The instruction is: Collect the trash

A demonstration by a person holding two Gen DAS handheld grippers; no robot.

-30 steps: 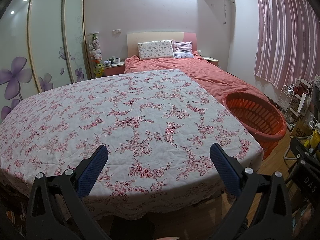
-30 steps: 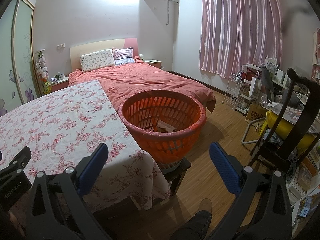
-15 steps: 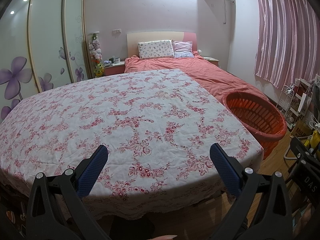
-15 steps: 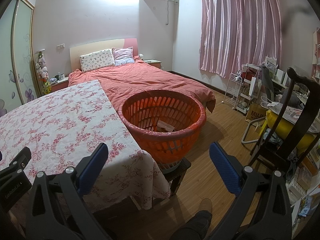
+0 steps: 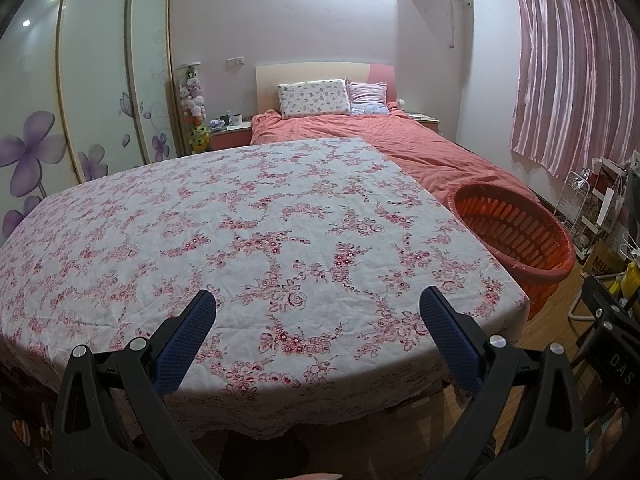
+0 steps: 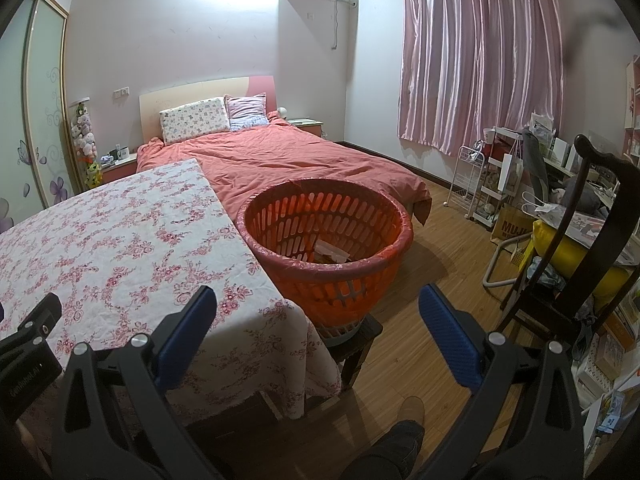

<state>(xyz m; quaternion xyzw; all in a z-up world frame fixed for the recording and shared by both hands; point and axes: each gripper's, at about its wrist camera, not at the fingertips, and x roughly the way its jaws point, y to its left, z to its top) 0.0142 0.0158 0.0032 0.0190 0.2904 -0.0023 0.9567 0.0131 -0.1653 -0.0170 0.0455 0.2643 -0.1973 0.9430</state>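
a bedroom, seen from the two claws i am steering. my left gripper [image 5: 318, 308] hovers over the near edge of a table covered by a white cloth with red flowers [image 5: 248, 236]. its two blue-padded fingers [image 5: 186, 336] are spread wide apart with nothing between them, only the cloth below.

my right gripper [image 6: 318, 308] is held further to the right, over the table's near right corner and the wooden floor [image 6: 440, 256]. its fingers are also spread wide and hold nothing.

the orange slatted basket [image 6: 326, 236] stands just beside the right edge of the table, lined with a thin pinkish bag folded over its rim, and it rests on a low dark stool [image 6: 360, 340]. inside it, at the bottom, lies some trash [image 6: 330, 252]: a pale piece of paper or packaging over something brownish that i cannot make out. in the left view the same basket [image 5: 516, 232] shows at the table's right side, its inside hidden from that angle.

behind the table is a bed with a salmon cover [image 6: 280, 156] and two pillows [image 6: 196, 120] at the headboard. a pink curtain [image 6: 480, 56] hangs on the right wall. a dark wooden chair [image 6: 580, 248] stands at the right, near a cluttered white rack [image 6: 480, 176]. my trouser leg and shoe [image 6: 400, 432] show at the bottom of the right view.
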